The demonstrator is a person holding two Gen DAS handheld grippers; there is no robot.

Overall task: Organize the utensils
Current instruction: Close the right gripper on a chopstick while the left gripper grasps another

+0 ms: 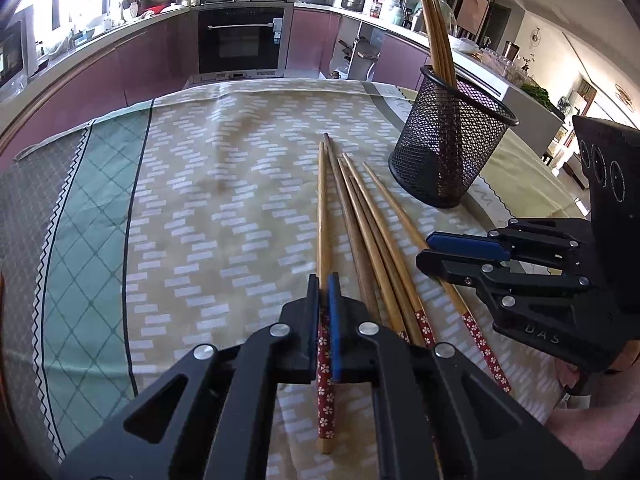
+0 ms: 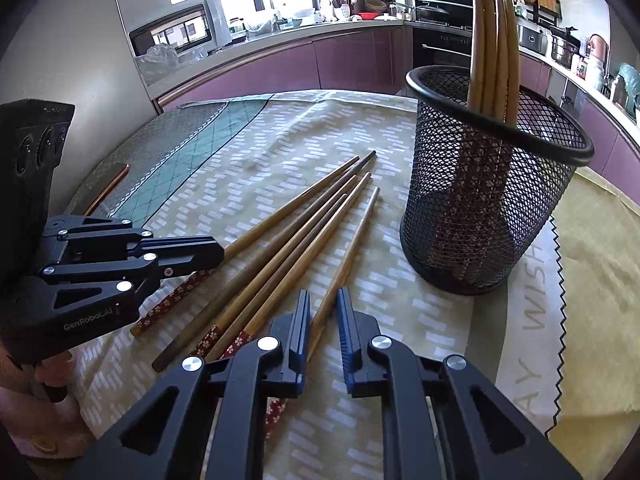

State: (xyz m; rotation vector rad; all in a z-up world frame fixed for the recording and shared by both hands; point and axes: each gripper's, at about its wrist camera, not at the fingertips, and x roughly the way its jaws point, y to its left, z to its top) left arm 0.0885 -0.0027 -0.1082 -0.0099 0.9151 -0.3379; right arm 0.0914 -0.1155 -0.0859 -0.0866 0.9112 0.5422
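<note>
Several wooden chopsticks with red flowered ends lie side by side on the tablecloth (image 1: 224,200). My left gripper (image 1: 324,284) is shut on the leftmost chopstick (image 1: 322,216), at its flowered end. It also shows in the right wrist view (image 2: 216,254). My right gripper (image 2: 323,300) is open a little, just above the rightmost chopstick (image 2: 352,248); it shows in the left wrist view (image 1: 426,248). A black mesh holder (image 1: 448,148) stands at the right with several chopsticks (image 2: 492,40) upright in it.
The table edge runs along the far side, with purple kitchen cabinets (image 1: 140,64) and an oven (image 1: 240,40) beyond. A yellow cloth with a zigzag border (image 2: 592,280) lies right of the holder. A phone-like object (image 2: 108,188) lies at the table's left edge.
</note>
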